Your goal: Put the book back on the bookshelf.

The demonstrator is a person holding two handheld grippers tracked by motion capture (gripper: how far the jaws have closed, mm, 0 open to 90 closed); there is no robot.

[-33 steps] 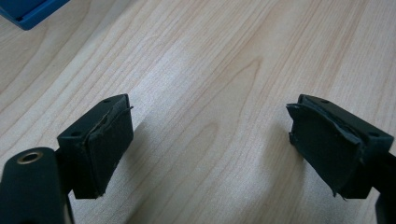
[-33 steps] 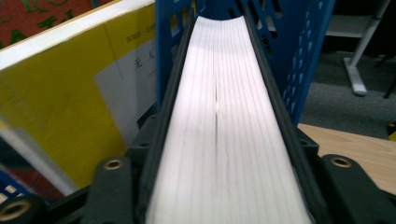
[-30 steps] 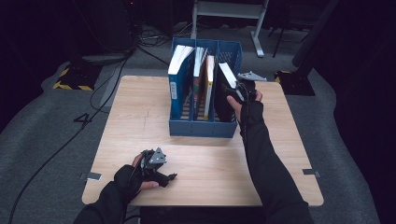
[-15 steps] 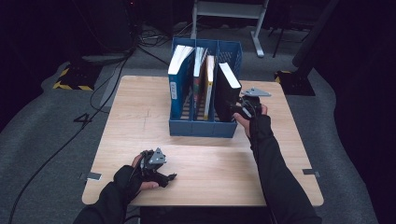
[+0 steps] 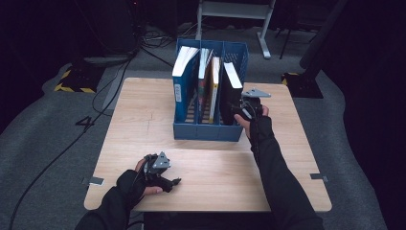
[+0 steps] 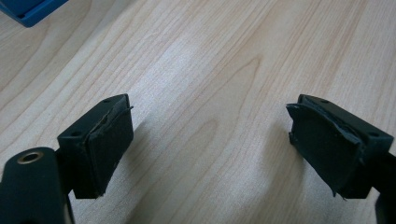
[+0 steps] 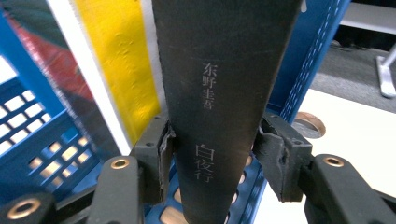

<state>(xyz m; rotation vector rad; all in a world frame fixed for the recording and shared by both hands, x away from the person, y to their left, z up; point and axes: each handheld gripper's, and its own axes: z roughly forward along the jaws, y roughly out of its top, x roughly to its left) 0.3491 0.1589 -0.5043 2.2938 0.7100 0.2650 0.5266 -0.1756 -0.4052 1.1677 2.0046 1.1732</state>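
**Where our three cameras sit**

From above the near edge, we look forward and down on the whole pale wooden table (image 5: 143, 120) and the blue plastic file rack (image 5: 206, 132). Our left gripper view skims close over that wood, the rack's corner (image 6: 28, 11) top left. Our right gripper view sits very near the rack's right compartment and the black book spine (image 7: 224, 93).

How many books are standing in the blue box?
4, maybe more hidden. In the blue box: a blue book leftmost, a colourful book and a yellow book in the middle, and a black book rightmost.
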